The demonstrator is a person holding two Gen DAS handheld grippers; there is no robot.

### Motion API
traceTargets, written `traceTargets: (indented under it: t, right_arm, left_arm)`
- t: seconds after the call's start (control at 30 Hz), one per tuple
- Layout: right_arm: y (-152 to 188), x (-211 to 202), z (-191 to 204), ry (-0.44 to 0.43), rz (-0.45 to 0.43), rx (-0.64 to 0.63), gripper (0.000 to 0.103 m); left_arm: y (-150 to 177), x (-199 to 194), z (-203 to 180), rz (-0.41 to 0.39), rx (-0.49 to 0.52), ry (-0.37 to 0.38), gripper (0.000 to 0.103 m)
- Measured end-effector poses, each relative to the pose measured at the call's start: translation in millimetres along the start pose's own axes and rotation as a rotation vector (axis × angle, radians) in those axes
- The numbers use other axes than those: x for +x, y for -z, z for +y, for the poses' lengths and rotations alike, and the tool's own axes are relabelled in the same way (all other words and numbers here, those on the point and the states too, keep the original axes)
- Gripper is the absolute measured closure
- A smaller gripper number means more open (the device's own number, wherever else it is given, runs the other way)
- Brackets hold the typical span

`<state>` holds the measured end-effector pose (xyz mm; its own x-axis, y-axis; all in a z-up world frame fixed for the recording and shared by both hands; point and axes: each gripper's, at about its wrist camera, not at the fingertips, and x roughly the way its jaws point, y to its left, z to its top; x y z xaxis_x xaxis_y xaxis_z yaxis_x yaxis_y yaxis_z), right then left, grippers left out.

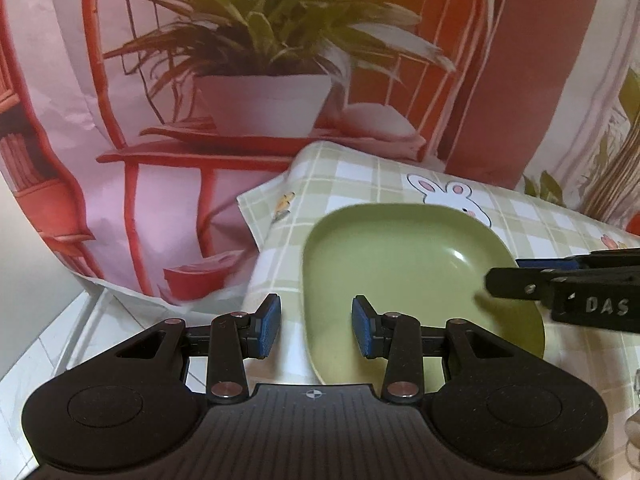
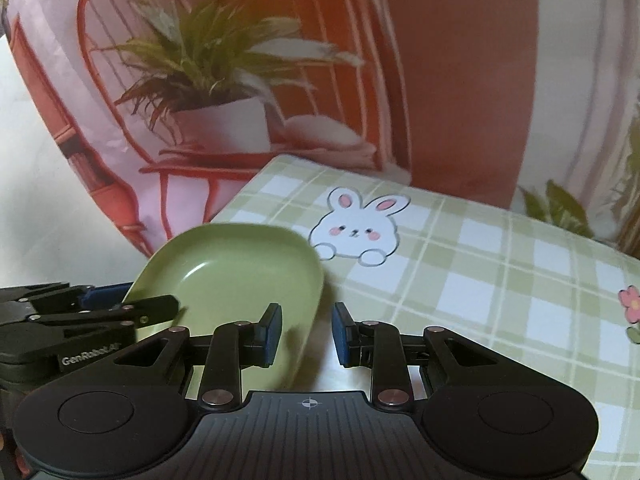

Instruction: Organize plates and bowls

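1. The left gripper [image 1: 316, 326] is nearest in its own view: its two blue-padded fingers [image 1: 269, 326] stand apart with a clear gap between them and press on nothing.
2. The left rim of the green plate [image 1: 408, 276] runs through that gap; whether a pad touches the rim I cannot tell.
3. The right gripper [image 2: 307, 334] likewise has its blue pads [image 2: 274, 334] apart, with nothing pressed between them; the plate's right rim and bare cloth show through the gap.
4. From the right wrist view the left gripper [image 2: 120, 304] comes in from the left edge, its black finger reaching over the plate's [image 2: 228, 280] near-left rim.
5. From the left wrist view the right gripper [image 1: 532, 280] comes in from the right edge, one finger tip over the plate's right side.
6. The plate is a shallow, rounded-square green dish, empty, lying on the green-and-white checked tablecloth [image 2: 480, 280] near the table's far-left corner.
7. Just beyond the plate, a white rabbit [image 2: 356, 230] is printed on the cloth; a pink flower [image 2: 630, 304] is printed near the right edge.
8. Behind the table hangs a printed backdrop [image 1: 132, 184] showing a red chair and a potted plant [image 1: 264, 60].
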<state>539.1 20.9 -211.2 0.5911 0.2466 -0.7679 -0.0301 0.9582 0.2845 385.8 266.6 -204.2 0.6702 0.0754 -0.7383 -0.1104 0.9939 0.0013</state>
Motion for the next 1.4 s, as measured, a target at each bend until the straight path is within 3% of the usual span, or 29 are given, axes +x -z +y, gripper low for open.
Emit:
traceTargets:
  t: [0.13, 0.2, 0.37, 0.7, 1.4]
  right_arm:
    - [2, 2, 3, -0.004, 0.003, 0.021, 0.08]
    - [4, 3, 4, 0.006, 0.005, 0.019, 0.082]
    - [9, -1, -1, 0.014, 0.018, 0.059, 0.09]
    - [28, -37, -5, 0.057, -0.008, 0.132, 0.096]
    - [100, -182, -49, 0.051, -0.122, 0.306, 0.096]
  left_arm:
    - [2, -1, -2, 0.0, -0.006, 0.015, 0.064]
    - [3, -2, -3, 0.003, -0.012, 0.018, 0.074]
    - [5, -7, -1, -0.003, -0.024, -0.006, 0.087]
    - [15, -37, -21, -0.015, -0.009, -0.005, 0.089]
    - [43, -139, -109, -0.061, 0.084, 0.071, 0.089]
